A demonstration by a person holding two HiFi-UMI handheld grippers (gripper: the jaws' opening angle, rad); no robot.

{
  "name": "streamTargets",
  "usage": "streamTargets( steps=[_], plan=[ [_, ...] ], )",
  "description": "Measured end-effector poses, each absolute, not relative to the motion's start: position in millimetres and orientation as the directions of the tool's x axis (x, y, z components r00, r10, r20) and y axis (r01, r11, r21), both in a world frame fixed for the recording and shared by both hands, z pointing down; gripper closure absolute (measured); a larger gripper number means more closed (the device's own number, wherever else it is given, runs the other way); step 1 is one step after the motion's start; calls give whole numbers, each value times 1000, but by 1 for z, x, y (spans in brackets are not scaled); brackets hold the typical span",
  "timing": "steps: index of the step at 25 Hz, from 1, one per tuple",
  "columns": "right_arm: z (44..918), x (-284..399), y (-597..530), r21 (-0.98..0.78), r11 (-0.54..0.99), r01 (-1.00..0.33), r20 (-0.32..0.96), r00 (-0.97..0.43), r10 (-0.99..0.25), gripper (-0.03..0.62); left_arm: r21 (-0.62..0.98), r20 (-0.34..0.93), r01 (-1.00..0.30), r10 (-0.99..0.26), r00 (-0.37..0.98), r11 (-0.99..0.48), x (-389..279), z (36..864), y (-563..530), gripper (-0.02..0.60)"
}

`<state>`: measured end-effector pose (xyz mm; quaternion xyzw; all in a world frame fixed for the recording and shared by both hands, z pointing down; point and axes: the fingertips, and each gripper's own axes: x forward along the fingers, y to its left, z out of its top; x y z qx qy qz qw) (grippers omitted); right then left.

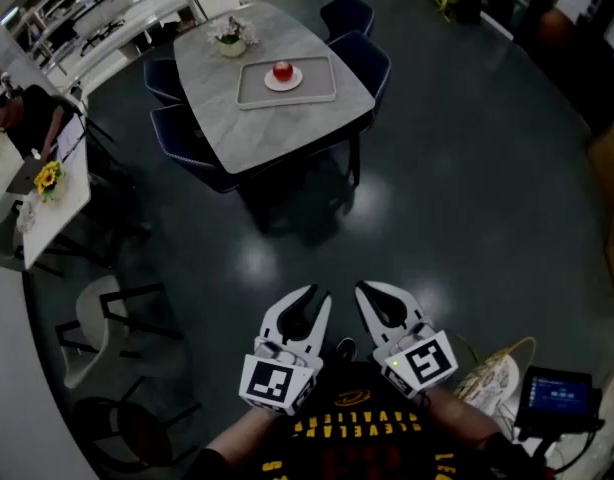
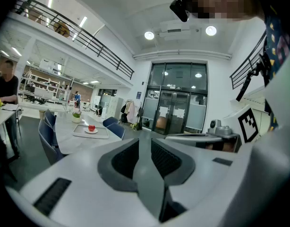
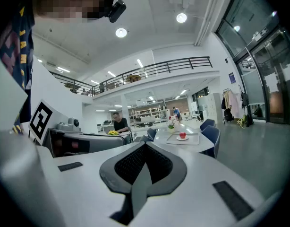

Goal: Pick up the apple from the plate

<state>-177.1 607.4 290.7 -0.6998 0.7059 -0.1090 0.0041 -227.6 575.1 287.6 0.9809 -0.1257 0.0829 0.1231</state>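
Observation:
A red apple (image 1: 283,70) sits on a small white plate (image 1: 296,82) in a grey tray (image 1: 255,94) on the grey table (image 1: 237,128), far ahead across the dark floor. The apple (image 2: 91,127) also shows small and distant in the left gripper view, and the apple (image 3: 182,135) likewise in the right gripper view. My left gripper (image 1: 312,293) (image 2: 145,143) is held close to my body, jaws a narrow gap apart and empty. My right gripper (image 1: 362,288) (image 3: 145,144) is beside it, its jaws shut on nothing.
Blue chairs (image 1: 365,56) ring the table, and a potted plant (image 1: 231,40) stands at its far end. At the left, a seated person (image 1: 22,118) works at a white table with yellow flowers (image 1: 48,177). A white chair (image 1: 87,328) stands near left; a screen device (image 1: 557,396) lies near right.

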Motion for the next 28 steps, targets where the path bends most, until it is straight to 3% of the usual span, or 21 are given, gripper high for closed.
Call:
streamTargets(
  steps=[28],
  plan=[
    [283, -162, 386, -196, -181, -964, 144, 154, -977, 586, 165, 158, -180, -154, 975, -970, -235, 276, 347, 497]
  ],
)
